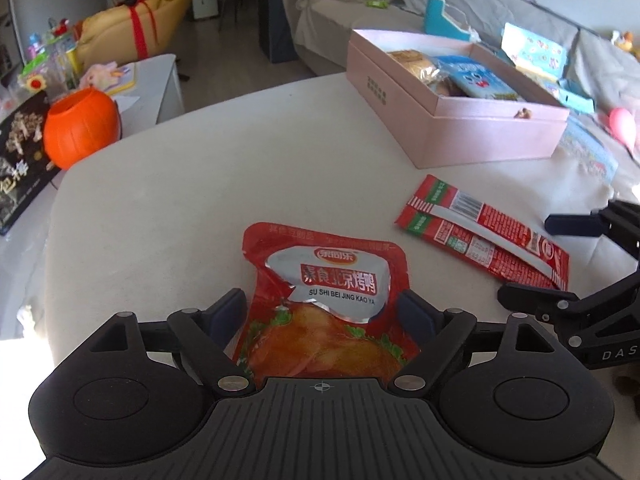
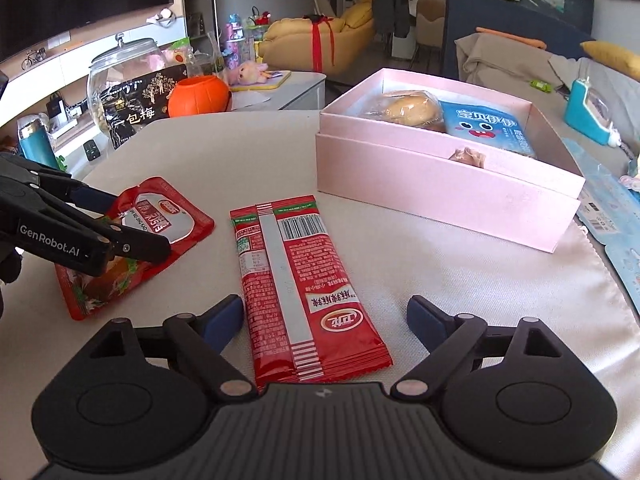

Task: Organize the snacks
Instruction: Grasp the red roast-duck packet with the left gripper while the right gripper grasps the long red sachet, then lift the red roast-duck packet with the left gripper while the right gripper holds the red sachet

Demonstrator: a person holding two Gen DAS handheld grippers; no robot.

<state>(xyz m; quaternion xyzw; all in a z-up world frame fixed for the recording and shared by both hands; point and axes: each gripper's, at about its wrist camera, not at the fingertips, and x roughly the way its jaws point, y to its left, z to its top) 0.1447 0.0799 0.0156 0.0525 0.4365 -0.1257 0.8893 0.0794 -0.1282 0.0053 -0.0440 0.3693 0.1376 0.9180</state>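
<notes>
Straddling the roast-duck pouch (image 1: 320, 300) with your spread left gripper (image 1: 322, 312) and the long red packet (image 2: 304, 292) with your spread right gripper (image 2: 324, 318), you line up grabs for the pink box (image 2: 440, 192).

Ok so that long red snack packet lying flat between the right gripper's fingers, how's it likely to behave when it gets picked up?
The long red packet looks thin and flat, so probably light and likely to droop past the pinch. Its glossy film may be slippery. It lies flat on the cloth-covered table, so it shouldn't roll.
</notes>
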